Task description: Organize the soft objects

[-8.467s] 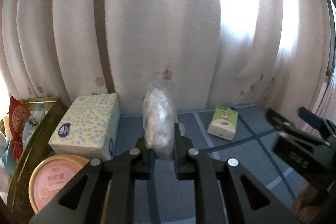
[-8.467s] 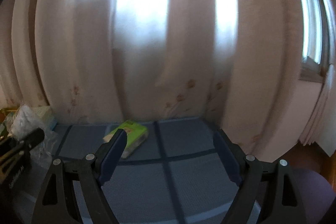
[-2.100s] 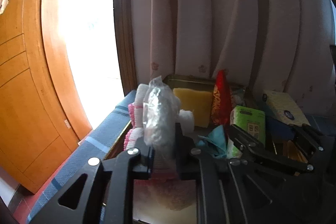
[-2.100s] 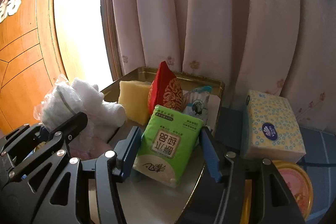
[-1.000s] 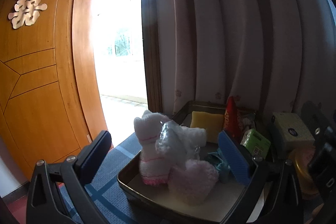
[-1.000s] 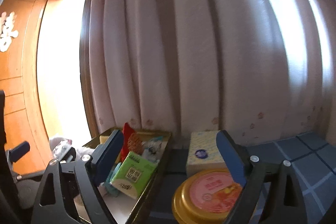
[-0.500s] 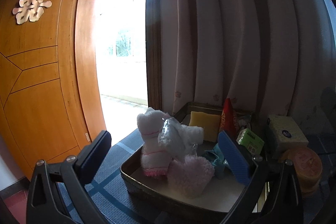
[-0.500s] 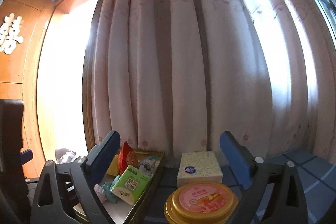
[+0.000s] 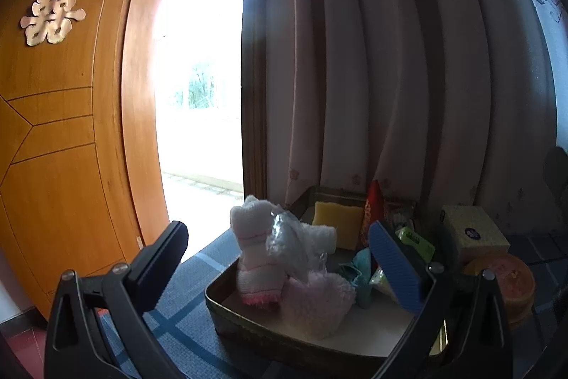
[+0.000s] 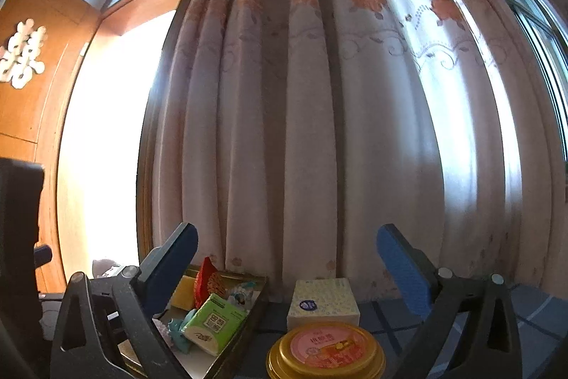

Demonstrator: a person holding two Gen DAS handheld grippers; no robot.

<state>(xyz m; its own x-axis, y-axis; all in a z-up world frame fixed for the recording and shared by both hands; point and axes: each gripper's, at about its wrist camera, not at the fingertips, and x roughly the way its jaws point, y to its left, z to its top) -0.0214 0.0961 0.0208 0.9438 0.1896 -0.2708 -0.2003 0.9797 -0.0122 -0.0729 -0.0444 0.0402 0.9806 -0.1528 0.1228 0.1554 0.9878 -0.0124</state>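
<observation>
A metal tray (image 9: 248, 325) on the blue cloth holds soft things: a white and pink plush toy (image 9: 254, 251), a clear plastic bag (image 9: 287, 240) leaning on it, a fluffy pink piece (image 9: 317, 304), a yellow sponge (image 9: 335, 224), a red packet (image 9: 372, 215) and a green tissue pack (image 10: 213, 320). My left gripper (image 9: 284, 258) is open and empty, held back from the tray. My right gripper (image 10: 287, 258) is open and empty, raised above the table; the tray (image 10: 254, 318) lies low to its left.
A yellow patterned tissue box (image 10: 323, 302) and a round gold tin with a pink lid (image 10: 325, 352) stand right of the tray. Curtains (image 10: 319, 130) hang behind. A wooden door (image 9: 53, 148) and a bright doorway are at left.
Both grippers have let go of their items, the bag and the green tissue pack, which now lie in the tray. Both have opened, pulled back and risen.
</observation>
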